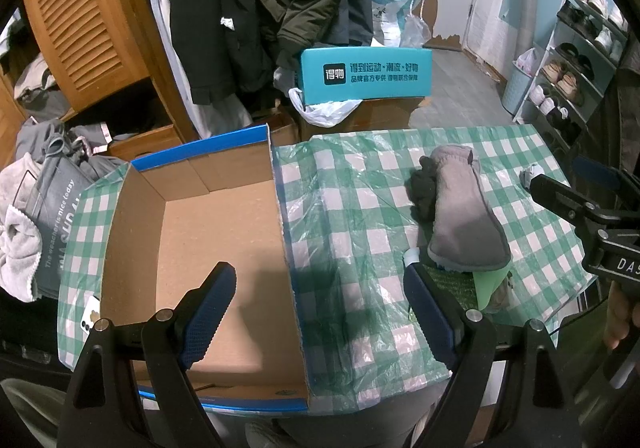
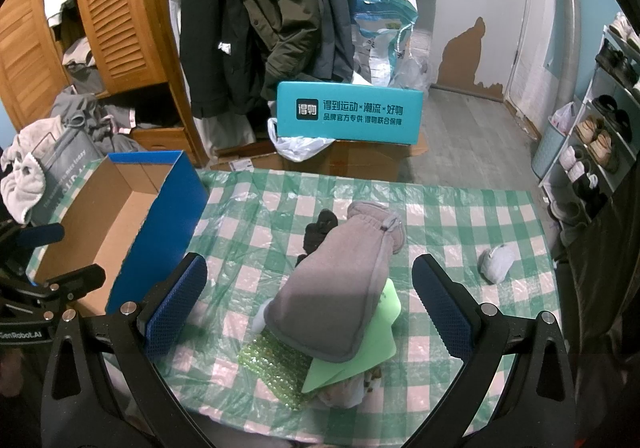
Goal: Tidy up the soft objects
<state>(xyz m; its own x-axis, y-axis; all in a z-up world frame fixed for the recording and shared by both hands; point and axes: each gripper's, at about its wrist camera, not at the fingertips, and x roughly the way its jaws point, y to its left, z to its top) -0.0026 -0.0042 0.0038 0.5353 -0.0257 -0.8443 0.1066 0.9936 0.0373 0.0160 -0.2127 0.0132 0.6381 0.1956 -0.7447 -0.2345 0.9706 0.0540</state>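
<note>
Both blue-padded tools spread wide, nothing gripped, with the soft pile waiting on my right and the box on my left.

My left hand-held gripper [image 1: 320, 304] hangs with its jaws apart over the near edge of the cardboard box [image 1: 208, 232], which looks bare inside, so I judge no sorting has landed there yet. My right hand-held gripper [image 2: 310, 300] is likewise spread, straddling the pile on the checked desk [image 2: 460, 216]: a grey mitten [image 2: 336, 288] lies on top of a green foam sheet [image 2: 360, 352] and a green sequined piece [image 2: 276, 364], with a dark glove [image 2: 318, 232] touching its far side. A small pale bundle [image 2: 496, 262] sits apart to the right. Taking the mitten first makes sense, since it covers the rest.
</note>
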